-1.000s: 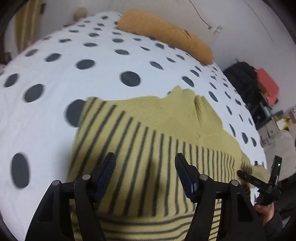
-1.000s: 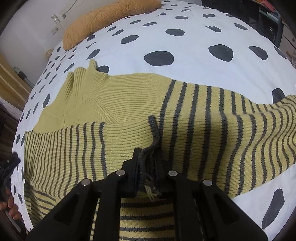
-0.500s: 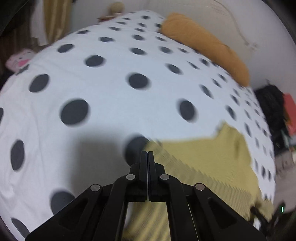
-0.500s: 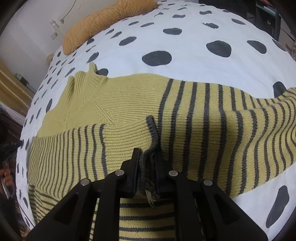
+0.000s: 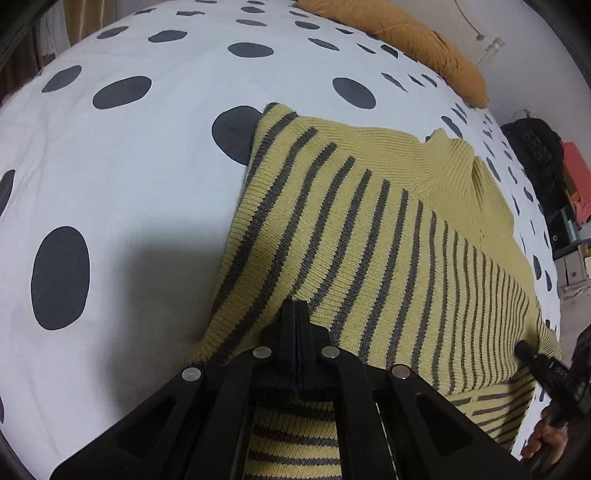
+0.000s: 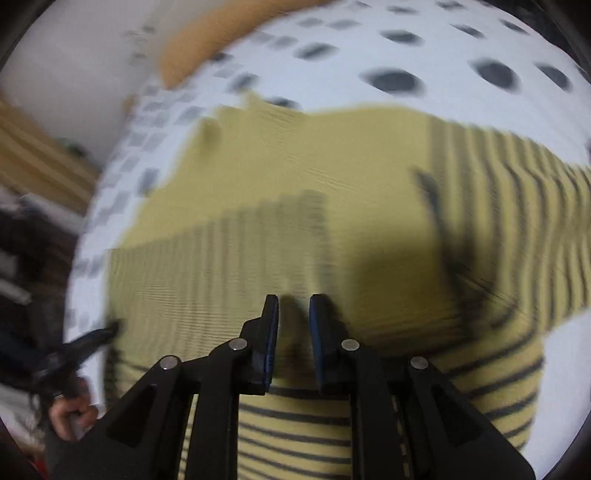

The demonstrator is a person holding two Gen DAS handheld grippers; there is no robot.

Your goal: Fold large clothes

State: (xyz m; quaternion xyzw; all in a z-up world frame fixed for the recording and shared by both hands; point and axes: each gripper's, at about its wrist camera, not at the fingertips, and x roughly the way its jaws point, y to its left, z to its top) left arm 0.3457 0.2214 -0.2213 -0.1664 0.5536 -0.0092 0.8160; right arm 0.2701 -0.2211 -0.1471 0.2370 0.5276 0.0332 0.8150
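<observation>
A yellow sweater (image 5: 369,221) with dark grey stripes lies flat on the dotted bedsheet (image 5: 110,184), both sleeves folded in across its chest. My left gripper (image 5: 295,306) is shut, its tips resting on the striped fold near the sweater's left edge, with no cloth between the pads. The right wrist view is blurred by motion. There my right gripper (image 6: 293,306) hovers over the sweater (image 6: 295,166); its jaws are closing with a narrow gap and nothing between them. The dark sleeve cuff (image 6: 432,199) lies loose to its right.
An orange pillow (image 5: 399,33) lies at the far edge of the bed by the wall. A black bag (image 5: 535,147) and a red item (image 5: 576,158) stand beside the bed on the right. A hand (image 5: 546,439) holds the other gripper at the lower right.
My left gripper shut, swung out over the bare sheet, then came down onto the striped fold. My right gripper let go of the dark cuff and shifted left.
</observation>
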